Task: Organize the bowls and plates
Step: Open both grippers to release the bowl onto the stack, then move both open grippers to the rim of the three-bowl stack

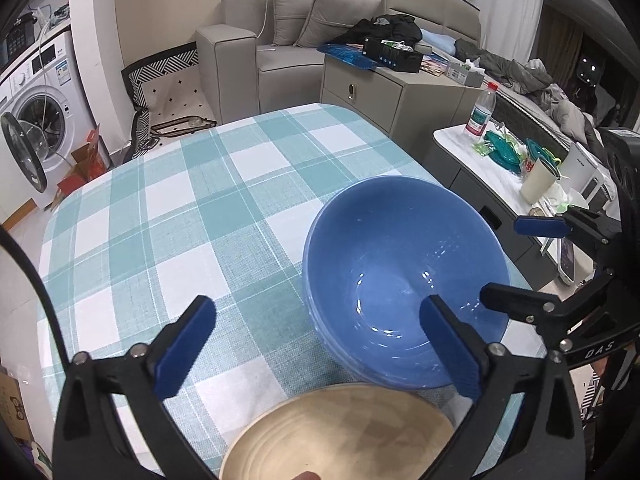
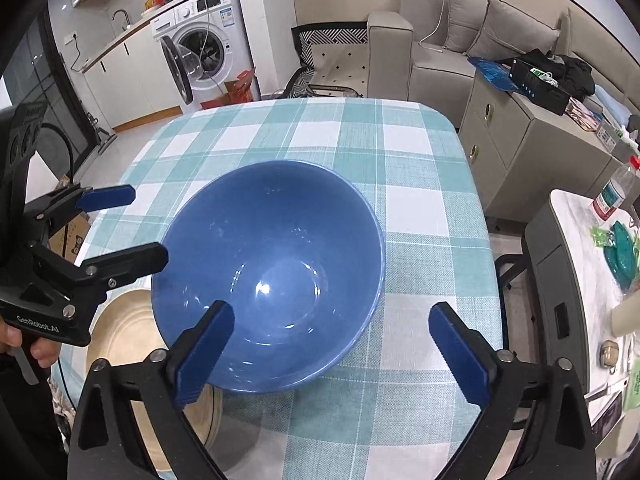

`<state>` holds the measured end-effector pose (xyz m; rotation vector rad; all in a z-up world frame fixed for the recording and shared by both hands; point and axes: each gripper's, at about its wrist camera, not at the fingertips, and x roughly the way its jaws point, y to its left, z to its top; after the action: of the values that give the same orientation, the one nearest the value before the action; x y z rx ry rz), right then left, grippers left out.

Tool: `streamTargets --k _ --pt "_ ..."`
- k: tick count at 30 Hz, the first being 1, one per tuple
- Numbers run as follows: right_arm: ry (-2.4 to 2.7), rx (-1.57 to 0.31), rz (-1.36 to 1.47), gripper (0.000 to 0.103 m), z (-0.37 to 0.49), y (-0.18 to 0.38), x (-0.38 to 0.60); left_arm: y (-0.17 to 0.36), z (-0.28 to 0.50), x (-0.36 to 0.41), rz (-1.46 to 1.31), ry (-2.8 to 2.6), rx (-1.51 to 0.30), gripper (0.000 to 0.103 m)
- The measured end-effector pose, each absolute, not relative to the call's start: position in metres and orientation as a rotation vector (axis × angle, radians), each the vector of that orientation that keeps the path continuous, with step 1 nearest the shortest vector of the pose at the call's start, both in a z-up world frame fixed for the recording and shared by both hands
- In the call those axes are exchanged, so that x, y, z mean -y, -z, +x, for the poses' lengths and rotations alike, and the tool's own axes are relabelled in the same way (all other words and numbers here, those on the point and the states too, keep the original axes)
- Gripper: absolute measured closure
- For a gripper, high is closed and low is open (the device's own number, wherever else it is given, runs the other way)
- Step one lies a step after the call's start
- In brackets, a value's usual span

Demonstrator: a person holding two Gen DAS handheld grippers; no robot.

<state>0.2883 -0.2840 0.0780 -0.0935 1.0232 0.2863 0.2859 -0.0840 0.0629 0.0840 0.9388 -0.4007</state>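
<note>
A blue bowl (image 1: 404, 280) (image 2: 272, 264) sits upright on the teal checked tablecloth (image 1: 200, 200) (image 2: 420, 200); layered rims at its near side suggest it is stacked on others. A beige plate (image 1: 340, 432) (image 2: 124, 332) lies just in front of it. My left gripper (image 1: 320, 344) (image 2: 124, 230) is open, astride the bowl's left rim, with one pad over the inside and the other over the cloth. My right gripper (image 2: 334, 356) (image 1: 520, 264) is open too, astride the right rim. No pad presses on the bowl.
The table's right edge runs close to the bowl. Beyond it stands a low white side table (image 1: 452, 140) with a water bottle (image 1: 482, 110) and clutter. A grey cabinet (image 1: 380, 92), a sofa (image 1: 280, 40) and a washing machine (image 2: 200, 40) stand farther back.
</note>
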Motion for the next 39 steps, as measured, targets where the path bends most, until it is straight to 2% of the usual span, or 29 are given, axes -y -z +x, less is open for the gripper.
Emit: streamTargets --k 10,33,36,39 --pt "-0.317 -1.012 -0.095 0.001 0.286 -0.073 0.284 -0.062 0.284 0.073 0.048 0.373 -0.912 0.0" --pt "-0.409 -1.008 0.1 0.001 0.293 -0.053 0.303 -0.049 0.285 0.067 0.005 0.37 -0.892 0.0" --pt "-0.405 -1.015 0.143 0.006 0.296 -0.048 0.31 -0.047 0.285 0.068 -0.005 0.383 -0.891 0.002" --pt "-0.403 -1.034 0.17 0.018 0.298 -0.041 0.313 -0.046 0.286 0.069 -0.024 0.405 -0.885 0.002"
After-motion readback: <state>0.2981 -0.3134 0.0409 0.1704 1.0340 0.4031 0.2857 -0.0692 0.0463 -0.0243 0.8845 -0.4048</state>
